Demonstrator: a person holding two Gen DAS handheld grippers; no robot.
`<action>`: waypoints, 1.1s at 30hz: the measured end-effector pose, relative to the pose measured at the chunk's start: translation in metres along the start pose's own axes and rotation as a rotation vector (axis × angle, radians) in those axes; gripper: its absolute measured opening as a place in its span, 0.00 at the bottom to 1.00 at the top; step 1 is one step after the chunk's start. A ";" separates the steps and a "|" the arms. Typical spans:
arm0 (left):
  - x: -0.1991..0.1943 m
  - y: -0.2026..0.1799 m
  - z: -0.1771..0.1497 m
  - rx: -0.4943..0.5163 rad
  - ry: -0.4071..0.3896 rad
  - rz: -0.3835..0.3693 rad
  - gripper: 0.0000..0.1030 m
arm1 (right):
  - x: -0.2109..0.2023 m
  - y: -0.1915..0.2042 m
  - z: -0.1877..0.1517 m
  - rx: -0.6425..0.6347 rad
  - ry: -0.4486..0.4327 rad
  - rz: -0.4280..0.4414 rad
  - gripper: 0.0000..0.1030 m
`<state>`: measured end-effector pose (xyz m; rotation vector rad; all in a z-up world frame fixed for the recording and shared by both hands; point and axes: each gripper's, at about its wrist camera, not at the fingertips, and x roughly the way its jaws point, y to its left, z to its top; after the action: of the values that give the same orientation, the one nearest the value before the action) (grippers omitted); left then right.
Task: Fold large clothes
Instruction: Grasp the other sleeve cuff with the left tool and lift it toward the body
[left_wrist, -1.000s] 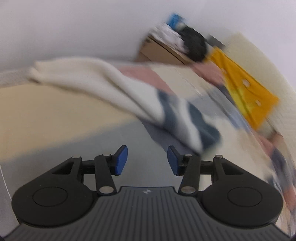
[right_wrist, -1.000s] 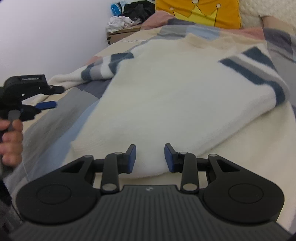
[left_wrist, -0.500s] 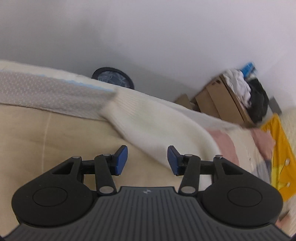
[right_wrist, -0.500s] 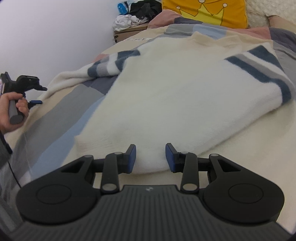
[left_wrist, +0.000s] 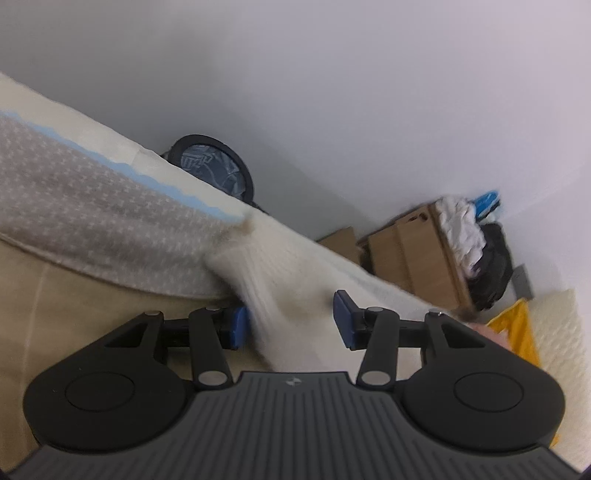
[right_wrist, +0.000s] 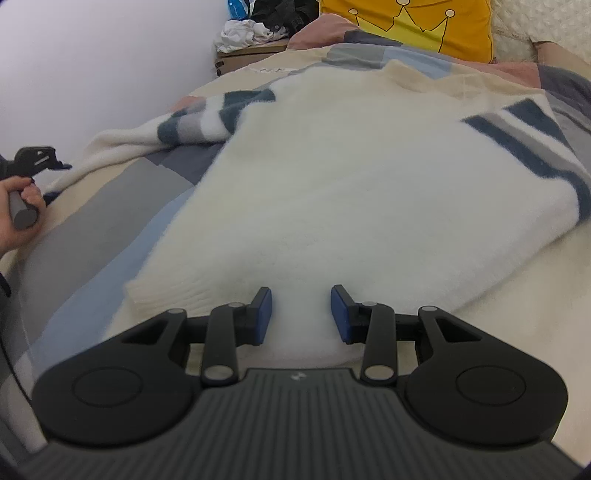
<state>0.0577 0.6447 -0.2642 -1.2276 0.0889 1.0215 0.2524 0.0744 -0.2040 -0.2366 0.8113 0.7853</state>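
One cream knitted sweater (right_wrist: 332, 192), spread flat on its bedspread (right_wrist: 110, 206), navy and grey bands on both sleeves. Looks about ready for its first folds: body smooth, ribbed hem nearest the right wrist camera, collar at the far end.

Left sleeve (right_wrist: 192, 122) stretched straight out from the sweater's left side, its ribbed cuff (left_wrist: 258, 280) running in between the fingers of the left gripper (left_wrist: 289, 322). Fingers there about half spread, one blue pad just beside the cuff or touching it, the other well apart from it; not clamped on the wool. Probably placed so as to pinch the cuff and carry the sleeve back across the sweater's body.

Right sleeve lying along the sweater's right edge, stripes uppermost.

Right gripper (right_wrist: 301, 314) low over the sweater's hem, fingers narrowly parted with wool showing in the gap and neither pad pressing. Likely poised to pin or lift the hem while the sleeve comes over.

Left hand (right_wrist: 18, 218) wrapped round its handle, off the sweater's left side.

Beyond the sweater's collar, a yellow crown-print pillow (right_wrist: 406, 26). Past the sweater's far left corner, a cardboard box (left_wrist: 406, 251) heaped with crumpled clothes (left_wrist: 461, 229), against a plain white wall (left_wrist: 332, 92). Beside the cuff, a grey patterned sheet (left_wrist: 92, 221) edged in pale blue.
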 end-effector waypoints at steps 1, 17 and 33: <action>0.002 0.001 0.002 0.003 -0.002 -0.005 0.50 | 0.000 0.002 0.001 -0.018 0.002 -0.008 0.38; -0.020 -0.069 0.004 0.295 -0.093 0.050 0.09 | -0.001 -0.010 0.003 0.066 0.008 0.029 0.35; -0.176 -0.285 -0.092 0.652 -0.203 -0.294 0.09 | -0.042 -0.057 0.014 0.213 -0.150 -0.028 0.36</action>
<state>0.1920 0.4733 0.0068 -0.5206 0.0721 0.7643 0.2827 0.0191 -0.1695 0.0011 0.7416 0.6762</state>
